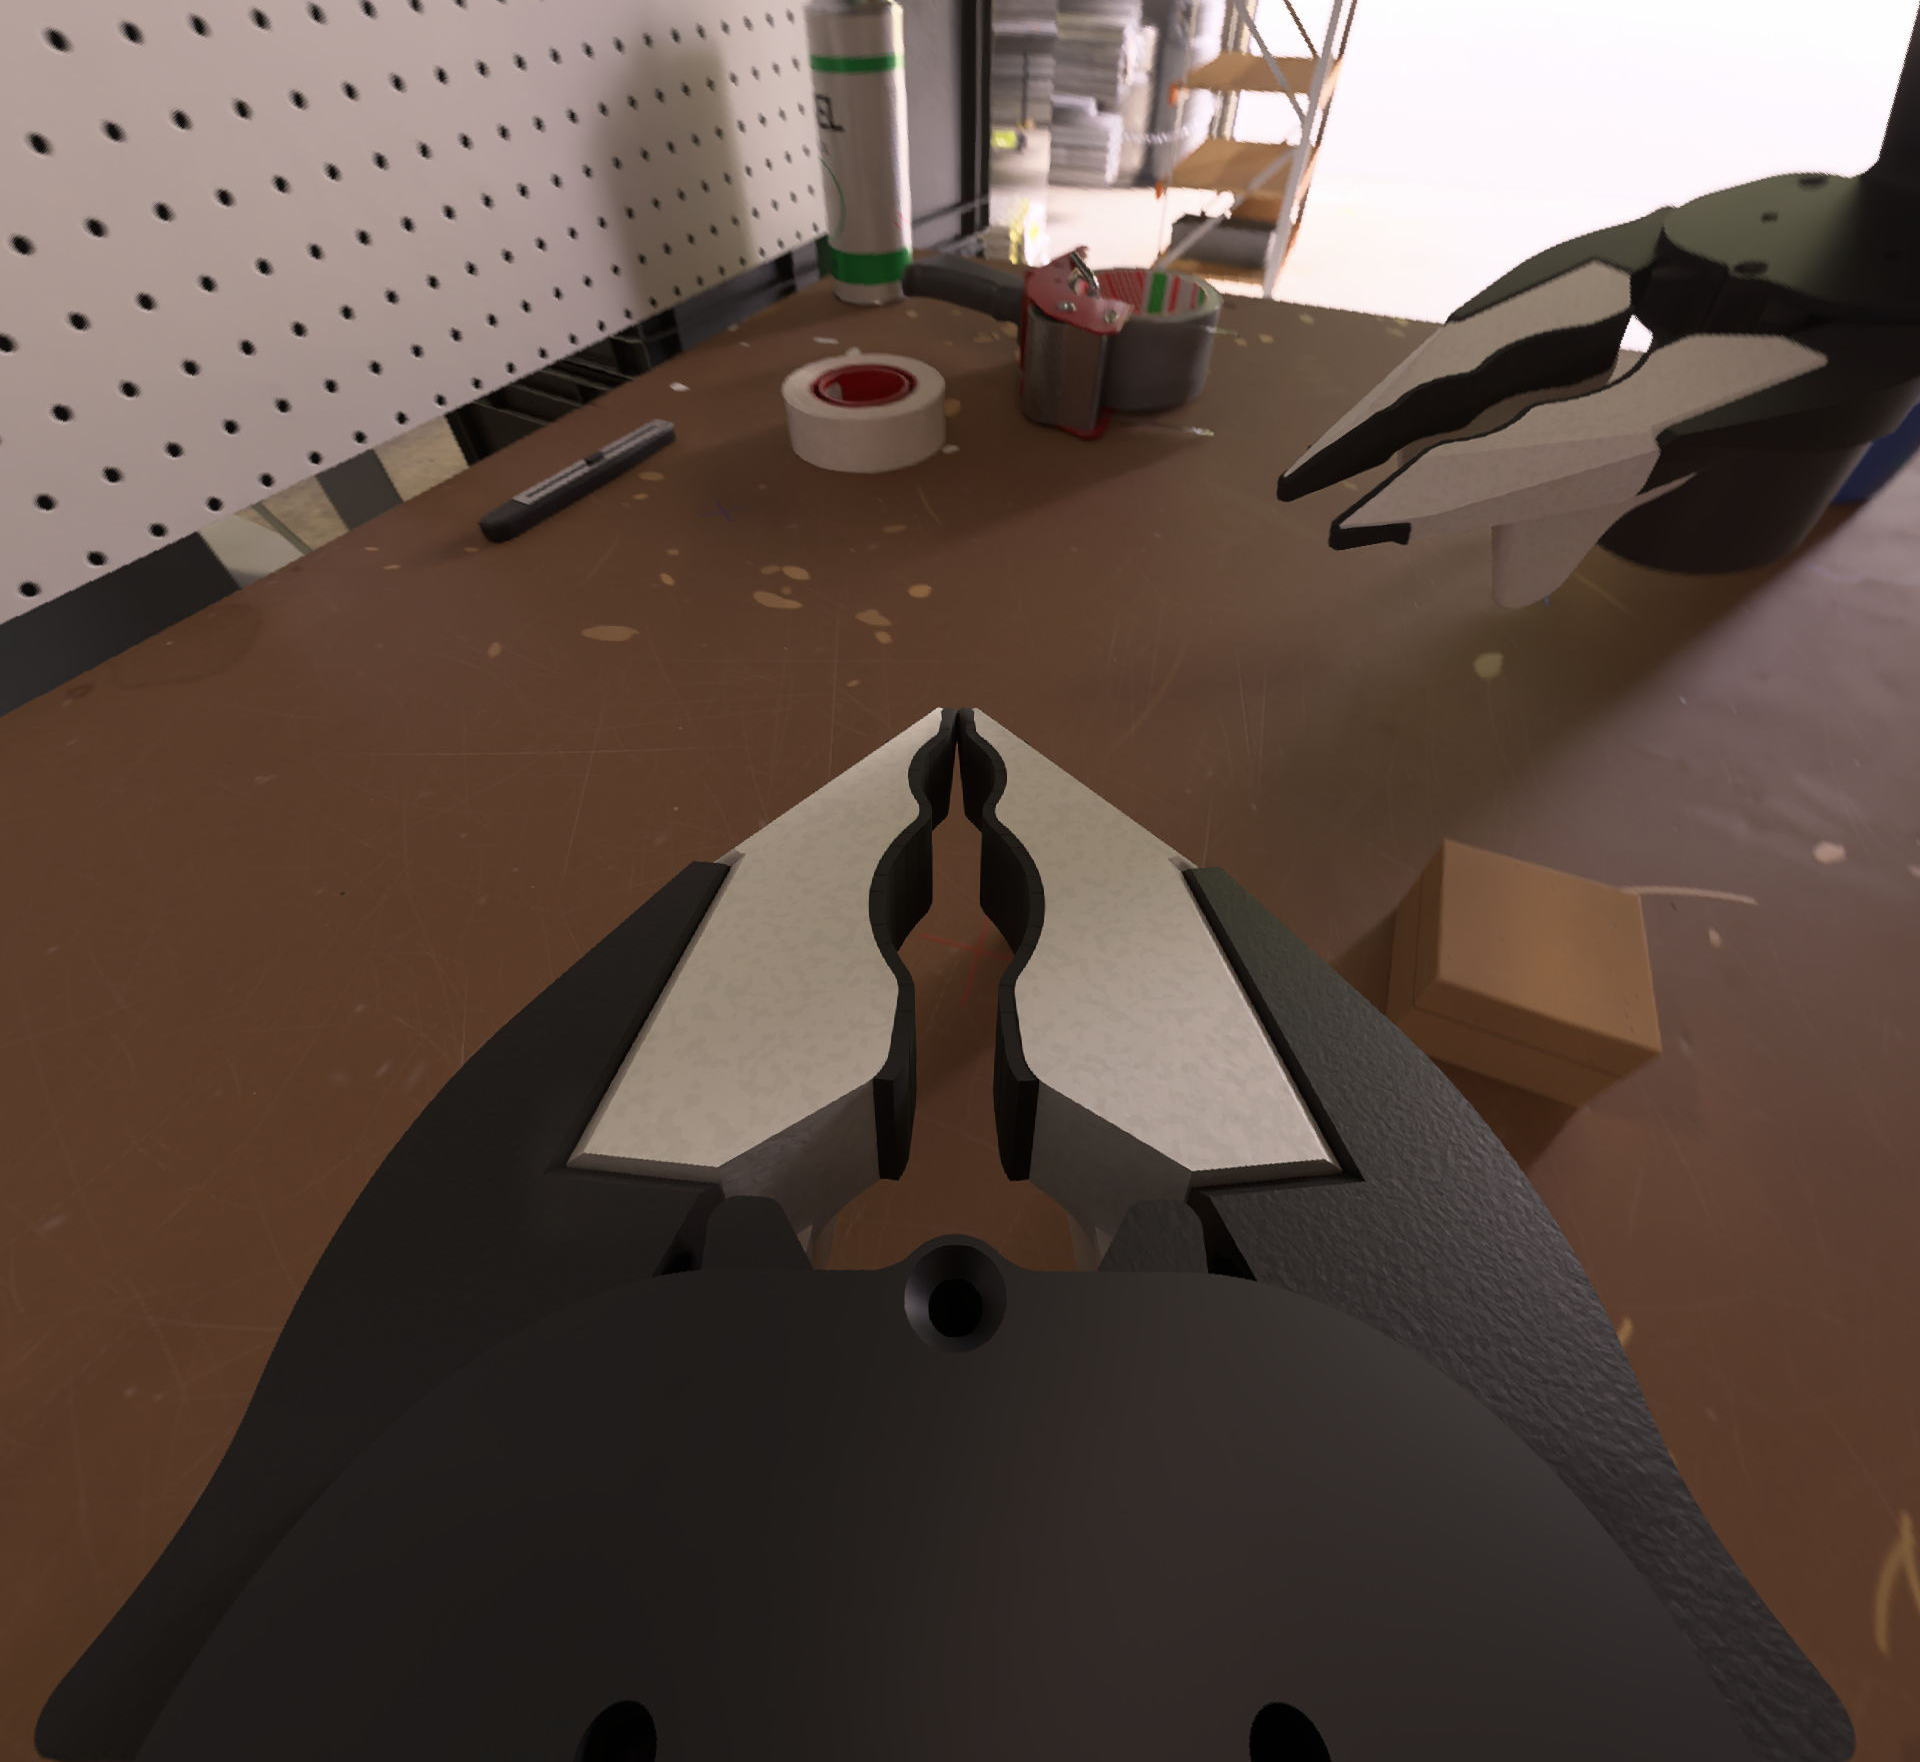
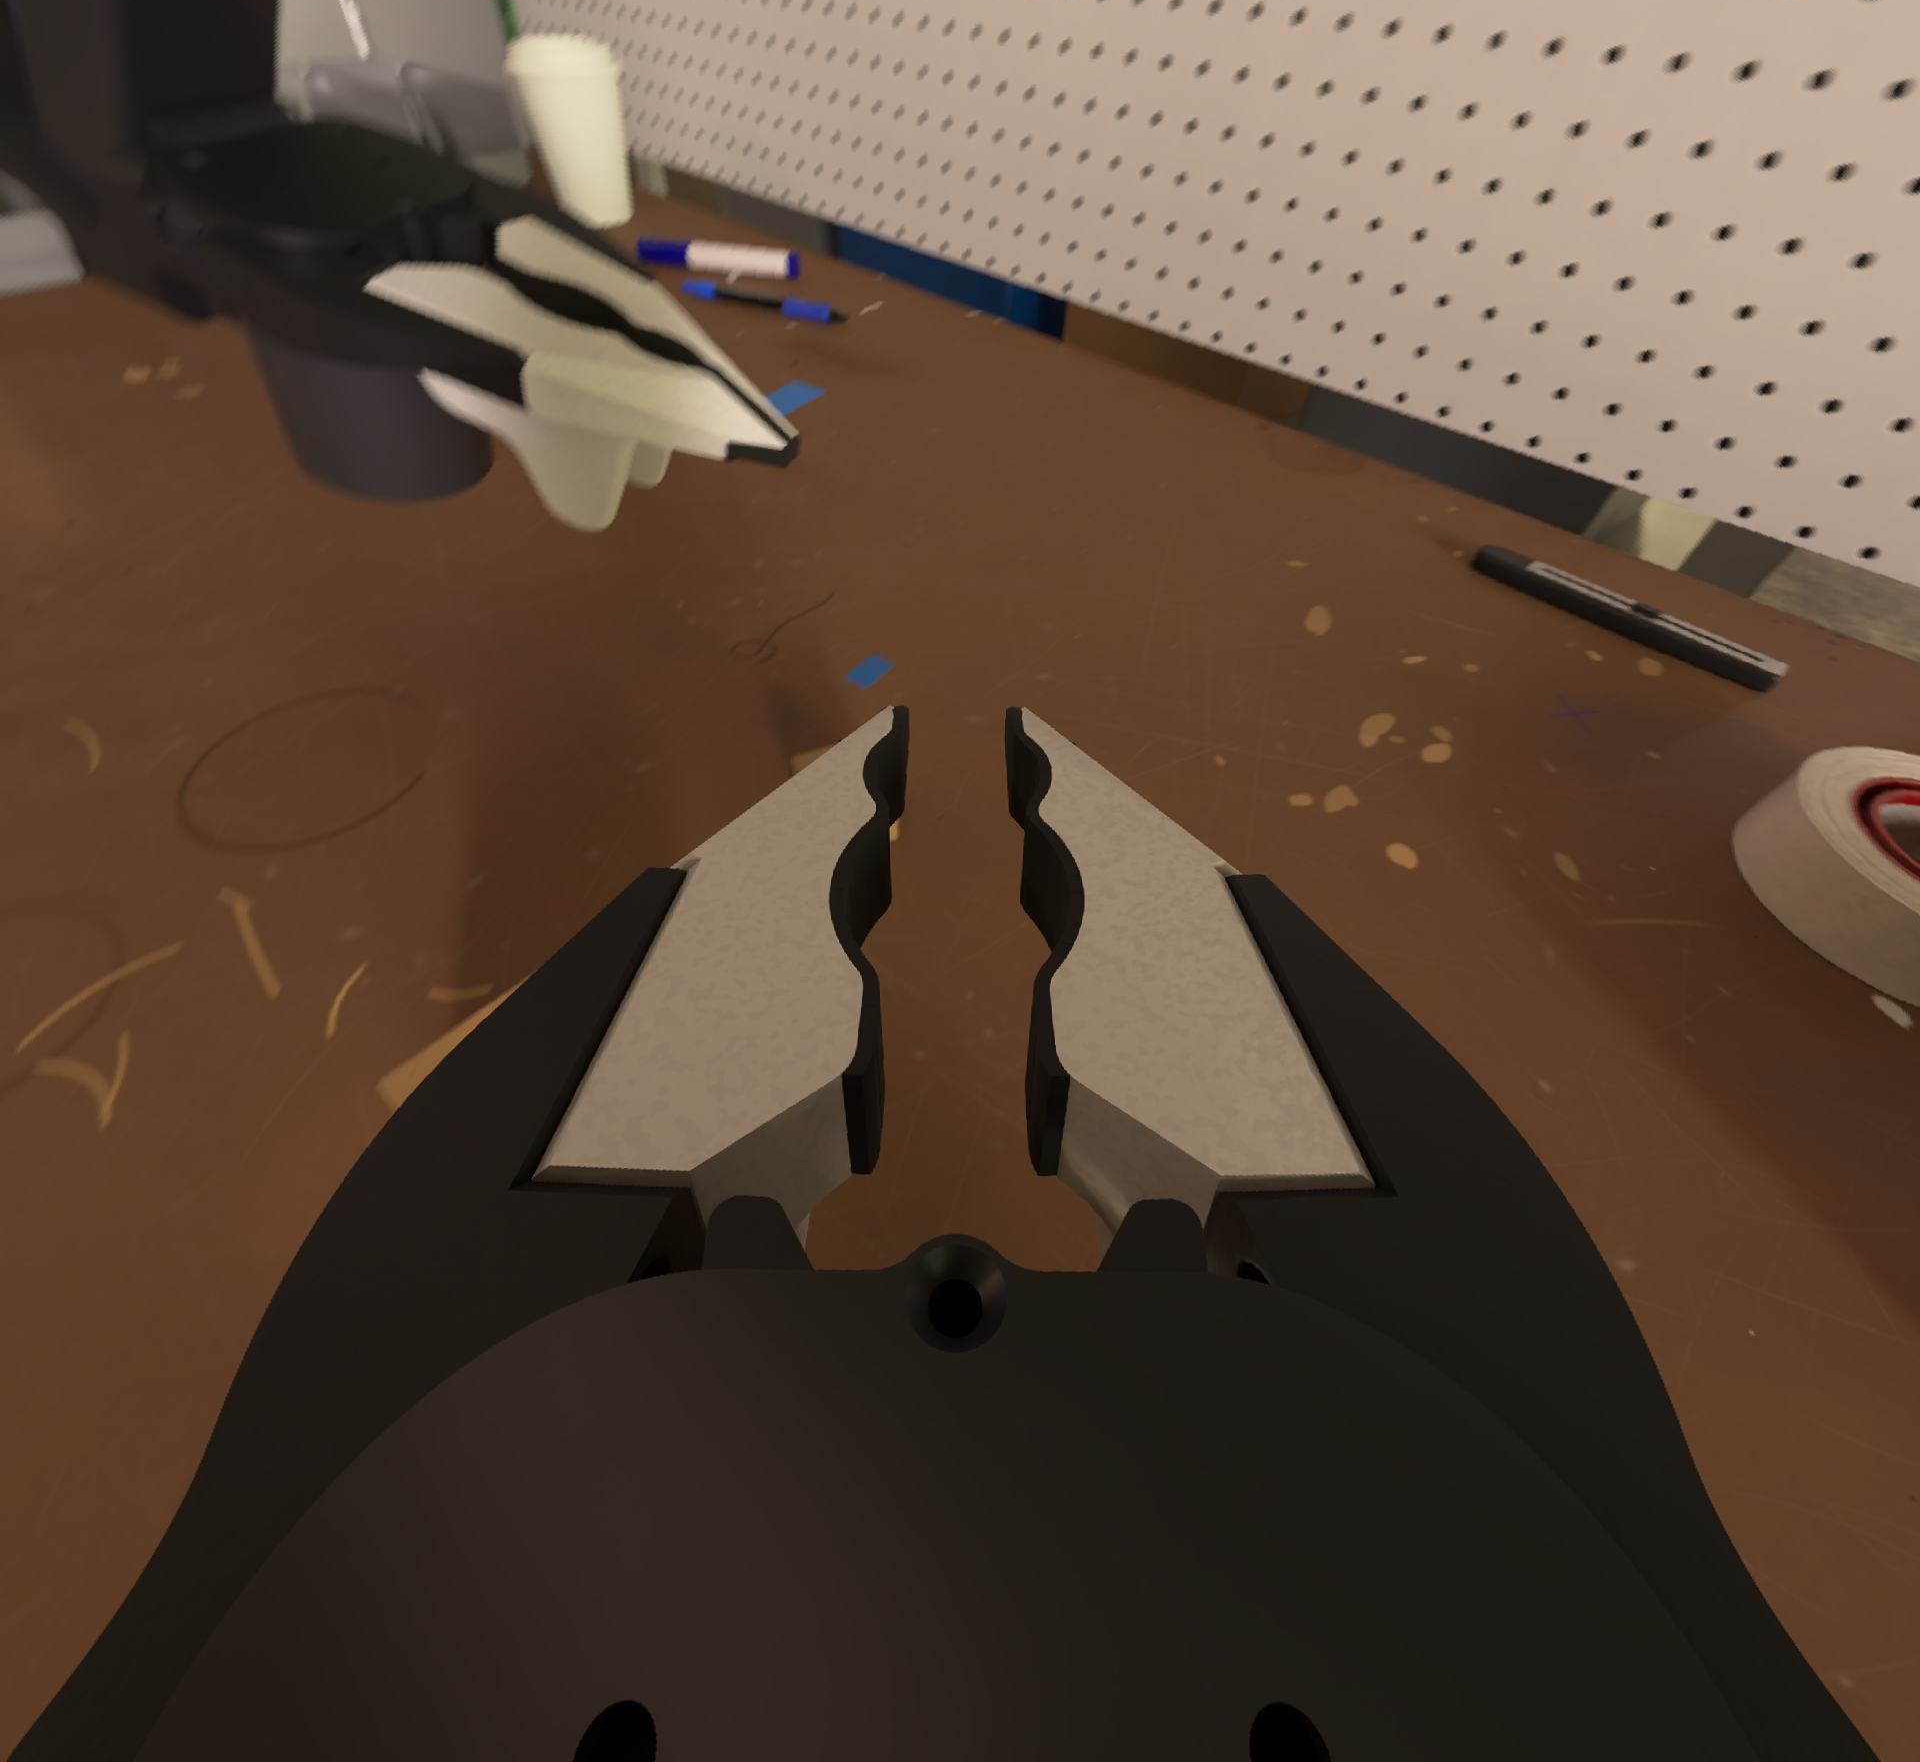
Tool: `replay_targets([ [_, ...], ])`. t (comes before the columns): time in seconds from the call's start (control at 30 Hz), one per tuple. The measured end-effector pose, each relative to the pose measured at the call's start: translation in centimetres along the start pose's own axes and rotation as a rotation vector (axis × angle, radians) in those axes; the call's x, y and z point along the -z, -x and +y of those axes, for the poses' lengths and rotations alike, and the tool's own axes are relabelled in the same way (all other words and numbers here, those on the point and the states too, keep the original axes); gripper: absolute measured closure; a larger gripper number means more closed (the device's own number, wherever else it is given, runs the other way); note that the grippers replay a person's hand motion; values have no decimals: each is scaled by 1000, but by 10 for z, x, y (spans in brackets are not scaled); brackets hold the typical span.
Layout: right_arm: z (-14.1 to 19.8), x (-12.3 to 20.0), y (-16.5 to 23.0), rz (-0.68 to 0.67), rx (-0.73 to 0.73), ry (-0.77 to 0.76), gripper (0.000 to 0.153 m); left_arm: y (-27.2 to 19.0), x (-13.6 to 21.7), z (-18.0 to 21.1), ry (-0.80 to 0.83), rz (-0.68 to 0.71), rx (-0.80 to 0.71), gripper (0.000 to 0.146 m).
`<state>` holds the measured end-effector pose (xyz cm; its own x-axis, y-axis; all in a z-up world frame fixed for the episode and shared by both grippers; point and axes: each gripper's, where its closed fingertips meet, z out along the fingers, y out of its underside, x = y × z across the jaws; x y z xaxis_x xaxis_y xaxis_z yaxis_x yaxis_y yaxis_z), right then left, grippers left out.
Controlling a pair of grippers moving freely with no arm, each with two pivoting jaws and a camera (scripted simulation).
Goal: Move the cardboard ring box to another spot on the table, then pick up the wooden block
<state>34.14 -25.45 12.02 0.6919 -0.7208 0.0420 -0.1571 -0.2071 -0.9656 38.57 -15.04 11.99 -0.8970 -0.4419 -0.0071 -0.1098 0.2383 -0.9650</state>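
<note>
Brown table, scratched, flecked with pale paint spots. Along back edge under pegboard: black utility knife, white tape roll with red core, red tape dispenser, white spray can with green bands upright at far end. Cardboard ring box nearer front, well apart from the others. Toward other end of back edge: blue markers, cream cup, blue tape scraps.
</note>
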Motion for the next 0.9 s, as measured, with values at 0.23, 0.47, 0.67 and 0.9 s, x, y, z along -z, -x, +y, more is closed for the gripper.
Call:
replay_targets([
  [0.23, 46, 20, 59, -390, 190, 274, 112, -9, 4, 10, 106, 82, -80, 146],
  [0.47, 102, 19, 99, -637, 444, 603, 57, -20, -2, 25, 171, 134, -139, 146],
  [0.67, 108, 8, 97, -710, 515, 663, 94, -24, -2, 27, 177, 149, -188, 146],
  [0.9, 91, -13, 57, -634, 461, 612, 93, -18, -3, 27, 162, 130, -166, 146],
])
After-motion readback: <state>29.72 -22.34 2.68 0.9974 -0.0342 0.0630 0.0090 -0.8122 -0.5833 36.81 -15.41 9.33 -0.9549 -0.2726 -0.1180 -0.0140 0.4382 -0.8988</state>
